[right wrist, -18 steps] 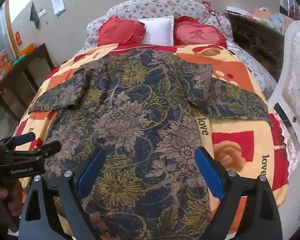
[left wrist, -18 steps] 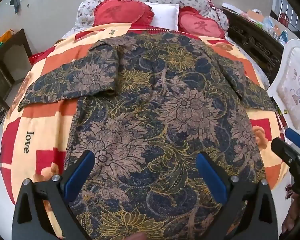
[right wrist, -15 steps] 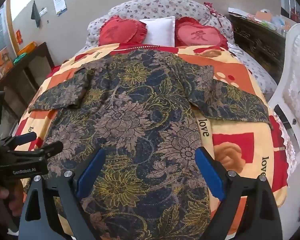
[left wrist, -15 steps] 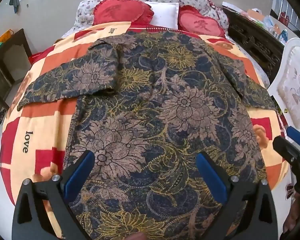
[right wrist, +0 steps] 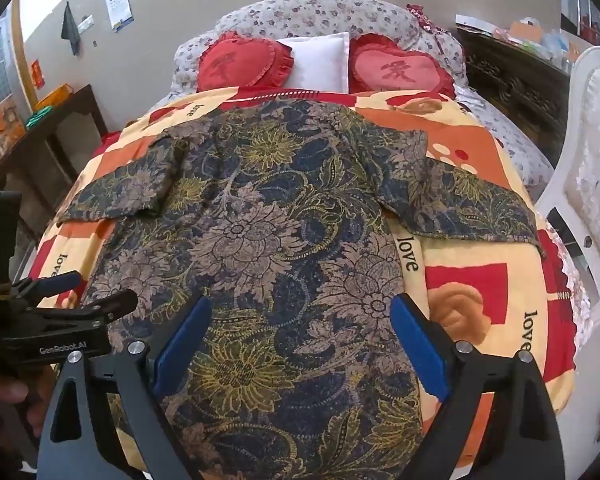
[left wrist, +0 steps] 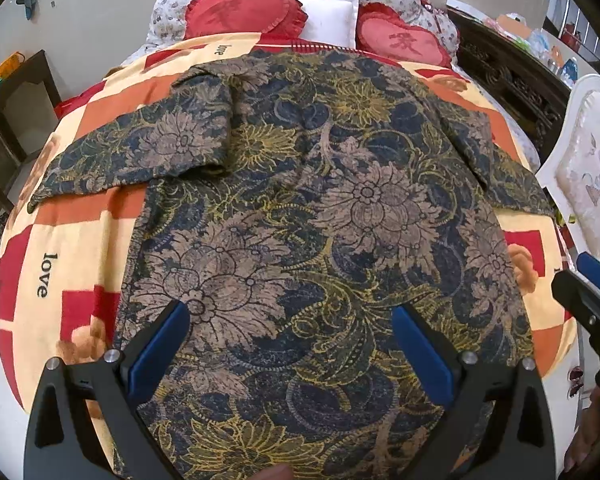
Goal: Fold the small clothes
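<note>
Here, shirt (left wrist: 320, 220) flat on bedspread (left wrist: 60, 248), left gripper (left wrist: 290, 332) wide, bare margins both sides.

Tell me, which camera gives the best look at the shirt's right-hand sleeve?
The right wrist view: the sleeve lies spread flat on the blanket, its whole outline visible. The left wrist view shows it squeezed and foreshortened near the picture's edge.

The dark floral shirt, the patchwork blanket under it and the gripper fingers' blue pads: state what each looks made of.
Dark floral short-sleeved shirt: thin woven cloth, probably cotton or rayon; matte, lies flat with soft creases.
Orange, red and cream patchwork blanket: plush fleece, judging by its fuzzy, blurred print.
Blue pads on the left gripper fingers: smooth rubber or plastic with a slight sheen, on black, rigid, likely plastic arms with metal screws.
</note>
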